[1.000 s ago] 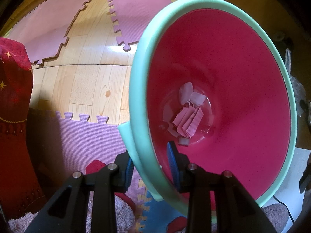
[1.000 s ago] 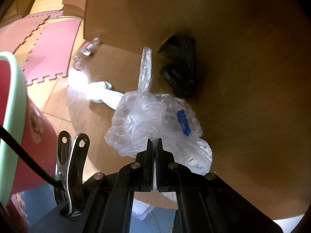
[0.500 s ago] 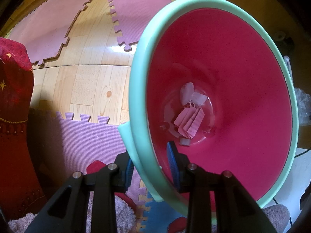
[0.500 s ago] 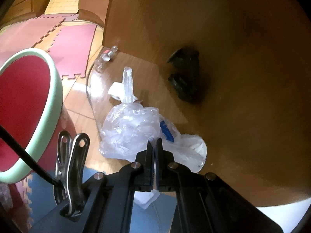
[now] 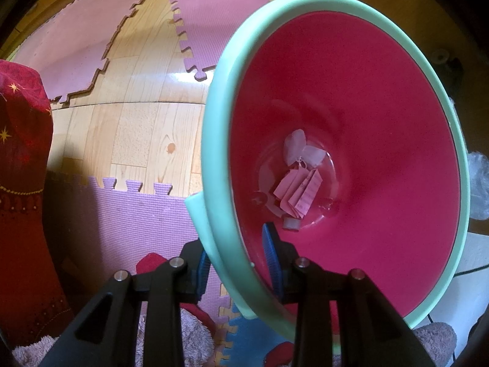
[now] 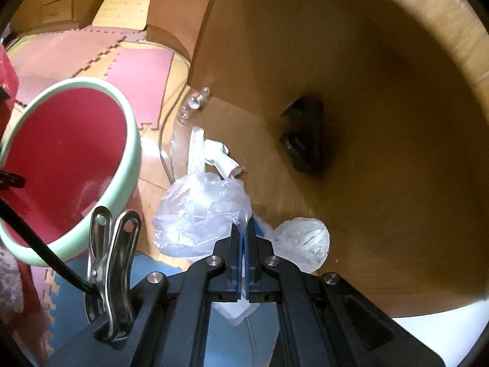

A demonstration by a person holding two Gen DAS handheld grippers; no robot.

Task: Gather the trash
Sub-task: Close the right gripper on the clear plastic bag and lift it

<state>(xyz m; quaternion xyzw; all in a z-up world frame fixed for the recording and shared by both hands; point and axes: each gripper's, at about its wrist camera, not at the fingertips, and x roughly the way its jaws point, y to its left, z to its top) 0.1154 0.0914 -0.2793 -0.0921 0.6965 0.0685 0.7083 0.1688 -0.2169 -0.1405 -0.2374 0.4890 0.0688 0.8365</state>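
My left gripper (image 5: pixel 237 253) is shut on the mint-green rim (image 5: pixel 214 128) of a bin with a red inside, one finger outside the wall and one inside. On the bin's bottom lie pink paper tags (image 5: pixel 301 192) and small clear scraps. My right gripper (image 6: pixel 243 238) is shut on a crumpled clear plastic bag (image 6: pixel 198 214), which hangs in front of its fingers above the edge of a brown wooden surface (image 6: pixel 382 183). The same bin (image 6: pixel 134 159) stands open to the left of the bag in the right wrist view.
A crumpled white paper (image 6: pixel 221 156), a small clear bottle (image 6: pixel 195 102) and a black object (image 6: pixel 304 140) lie on the wooden surface. Pink and purple foam mats (image 5: pixel 214 3) cover parts of the wood floor (image 5: pixel 137 134). A red cloth (image 5: pixel 21 183) stands at left.
My right gripper has risen and drawn back with the plastic bag, and the bin has come further into its view at left. The left gripper and bin have kept still.
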